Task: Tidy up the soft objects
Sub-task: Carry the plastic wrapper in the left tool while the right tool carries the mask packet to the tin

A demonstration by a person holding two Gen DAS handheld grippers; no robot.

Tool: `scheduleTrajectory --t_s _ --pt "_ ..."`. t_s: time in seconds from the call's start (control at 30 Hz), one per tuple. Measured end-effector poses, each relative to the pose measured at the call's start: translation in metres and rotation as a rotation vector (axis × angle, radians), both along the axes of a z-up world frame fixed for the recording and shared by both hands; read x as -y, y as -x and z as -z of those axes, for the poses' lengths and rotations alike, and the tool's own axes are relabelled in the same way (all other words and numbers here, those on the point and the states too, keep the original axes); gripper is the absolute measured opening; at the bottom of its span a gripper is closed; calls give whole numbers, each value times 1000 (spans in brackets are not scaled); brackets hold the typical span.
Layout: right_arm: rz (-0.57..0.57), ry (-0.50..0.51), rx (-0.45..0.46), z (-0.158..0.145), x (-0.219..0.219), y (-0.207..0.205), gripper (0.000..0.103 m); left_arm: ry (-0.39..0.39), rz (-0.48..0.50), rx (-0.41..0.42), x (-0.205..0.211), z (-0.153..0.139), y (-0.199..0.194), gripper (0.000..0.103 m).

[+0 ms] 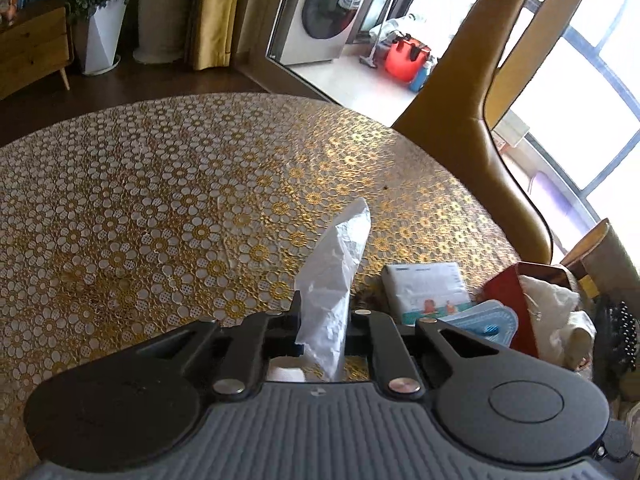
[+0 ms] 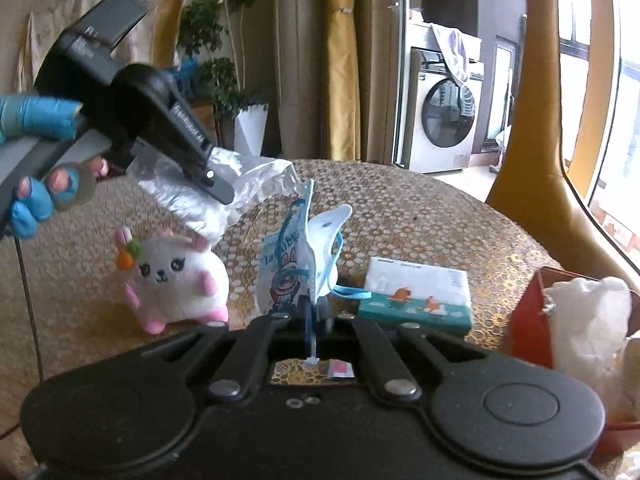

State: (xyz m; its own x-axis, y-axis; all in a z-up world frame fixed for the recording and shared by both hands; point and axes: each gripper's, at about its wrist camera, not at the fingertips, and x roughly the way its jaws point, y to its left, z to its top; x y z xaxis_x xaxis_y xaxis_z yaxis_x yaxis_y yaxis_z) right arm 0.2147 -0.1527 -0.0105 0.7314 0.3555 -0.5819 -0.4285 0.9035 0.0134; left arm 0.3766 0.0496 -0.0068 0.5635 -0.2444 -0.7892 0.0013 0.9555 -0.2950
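Observation:
My left gripper is shut on a crumpled clear plastic bag that sticks up from between its fingers above the table. The right wrist view shows the same left gripper at upper left, held by a blue-gloved hand, with the plastic bag trailing from it. My right gripper is shut on a white and blue face mask packet with a cartoon rabbit and blue straps, lifted off the cloth. A white and pink plush bunny sits on the table to its left.
A gold floral tablecloth covers the round table. A tissue pack lies right of the mask. A red box with a white plastic bag stands at the right edge. Tan chair backs rise behind.

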Motion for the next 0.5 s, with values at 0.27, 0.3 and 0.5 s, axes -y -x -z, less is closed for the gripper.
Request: scheduleTrajectory --t_s 0.27,0.3,0.5 --pt "44 -69 6 -32 37 13 2 0 73 40 35 -28 31 11" --pt "50 -74 11 -37 42 17 2 -1 83 47 40 -32 35 11" --pt "106 -93 48 -63 77 31 2 -4 162 82 78 -49 59 11"
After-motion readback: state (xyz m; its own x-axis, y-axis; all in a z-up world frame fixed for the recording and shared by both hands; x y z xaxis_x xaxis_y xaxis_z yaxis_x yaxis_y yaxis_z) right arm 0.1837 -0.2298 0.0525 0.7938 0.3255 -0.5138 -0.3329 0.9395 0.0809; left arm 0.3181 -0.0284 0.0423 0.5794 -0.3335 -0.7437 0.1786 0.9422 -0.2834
